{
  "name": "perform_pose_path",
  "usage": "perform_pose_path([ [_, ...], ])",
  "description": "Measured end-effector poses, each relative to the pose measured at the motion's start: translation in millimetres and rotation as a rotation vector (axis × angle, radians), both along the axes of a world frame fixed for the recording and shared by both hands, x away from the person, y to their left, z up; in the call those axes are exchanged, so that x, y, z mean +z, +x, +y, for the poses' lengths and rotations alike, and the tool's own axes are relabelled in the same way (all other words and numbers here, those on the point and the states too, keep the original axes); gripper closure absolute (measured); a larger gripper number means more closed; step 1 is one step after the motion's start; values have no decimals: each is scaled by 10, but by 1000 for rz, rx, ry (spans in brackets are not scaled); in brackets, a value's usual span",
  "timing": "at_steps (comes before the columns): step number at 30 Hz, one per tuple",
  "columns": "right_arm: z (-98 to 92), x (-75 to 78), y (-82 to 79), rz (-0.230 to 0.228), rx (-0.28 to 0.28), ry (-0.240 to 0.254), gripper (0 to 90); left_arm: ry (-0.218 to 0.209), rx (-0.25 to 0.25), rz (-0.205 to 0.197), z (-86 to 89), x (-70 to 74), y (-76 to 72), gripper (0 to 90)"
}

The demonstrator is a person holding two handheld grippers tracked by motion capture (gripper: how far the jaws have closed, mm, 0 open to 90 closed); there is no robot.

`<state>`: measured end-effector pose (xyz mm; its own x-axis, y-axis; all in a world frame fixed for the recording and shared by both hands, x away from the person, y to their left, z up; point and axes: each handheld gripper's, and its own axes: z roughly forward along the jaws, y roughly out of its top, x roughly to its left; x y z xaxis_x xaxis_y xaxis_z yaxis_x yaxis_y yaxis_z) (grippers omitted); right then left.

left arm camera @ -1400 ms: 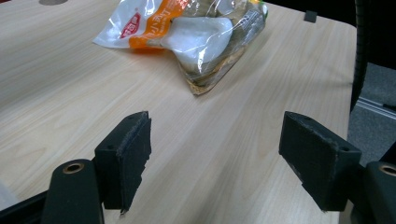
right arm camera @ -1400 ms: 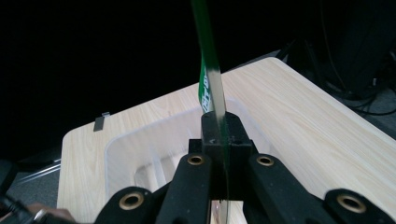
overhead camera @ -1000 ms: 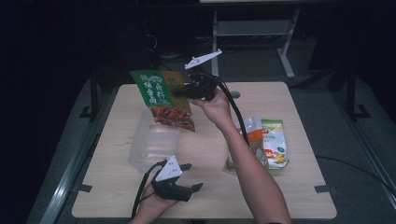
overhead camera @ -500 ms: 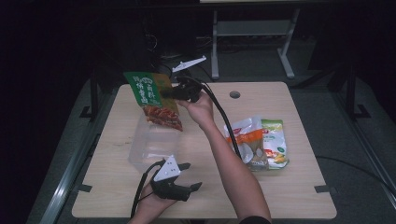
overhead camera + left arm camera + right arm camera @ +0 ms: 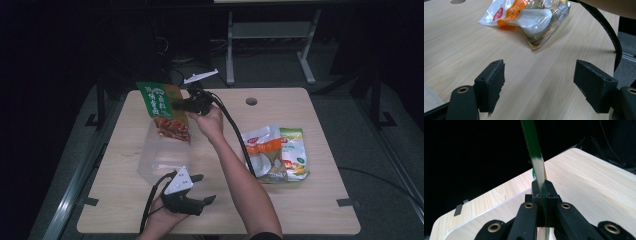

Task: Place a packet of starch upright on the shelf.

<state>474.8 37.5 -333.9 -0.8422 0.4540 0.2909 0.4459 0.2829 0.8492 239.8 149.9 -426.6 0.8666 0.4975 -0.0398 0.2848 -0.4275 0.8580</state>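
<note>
Green-topped snack packet (image 5: 162,112), red food printed below, hangs clamped in right tool (image 5: 181,105); left tool (image 5: 202,189) wide.

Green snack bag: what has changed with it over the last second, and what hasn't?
The right gripper, clamped on the green snack bag, has carried it left and down over the clear plastic bin. The left gripper stayed open near the table edge; the two packets haven't moved.

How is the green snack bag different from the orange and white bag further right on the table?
The green snack bag hangs in the air, clamped at its edge by the right gripper, above a clear plastic box; the orange and white bag lies flat on the table, untouched. The green snack bag shows reddish food, the orange and white bag pale pieces. Both are sealed snack packets.
</note>
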Motion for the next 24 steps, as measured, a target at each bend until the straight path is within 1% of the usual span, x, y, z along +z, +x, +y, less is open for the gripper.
perform_pose_path([
  [5,-2,-129,40,15,14,-21,900,5,1,1,1,1,7,247],
  [8,-45,-194,64,25,15,4,899,0,5,-1,8,0,12,247],
  [11,-81,-229,83,24,15,9,898,0,5,3,7,-3,17,247],
  [12,-91,-230,85,33,14,15,897,2,6,3,7,-2,17,247],
  [15,-104,-223,96,24,0,-2,889,2,5,2,3,-4,14,247],
  [16,-107,-220,99,28,-2,-4,874,4,3,1,4,-4,14,247],
  [17,-119,-219,107,32,-4,-3,824,3,3,3,4,-4,14,248],
  [18,-129,-217,114,36,-10,0,754,3,4,4,5,-3,16,248],
  [19,-141,-210,114,44,-23,-8,705,2,5,4,6,-3,17,248],
  [20,-162,-208,121,35,-30,-31,698,2,6,4,6,-3,17,247],
  [21,-178,-201,117,40,-32,-43,675,4,5,3,6,-4,18,247],
  [22,-195,-199,119,38,-29,-51,651,3,5,3,5,-5,18,247],
  [24,-249,-193,111,48,-24,-57,632,2,5,3,2,-9,21,247],
])
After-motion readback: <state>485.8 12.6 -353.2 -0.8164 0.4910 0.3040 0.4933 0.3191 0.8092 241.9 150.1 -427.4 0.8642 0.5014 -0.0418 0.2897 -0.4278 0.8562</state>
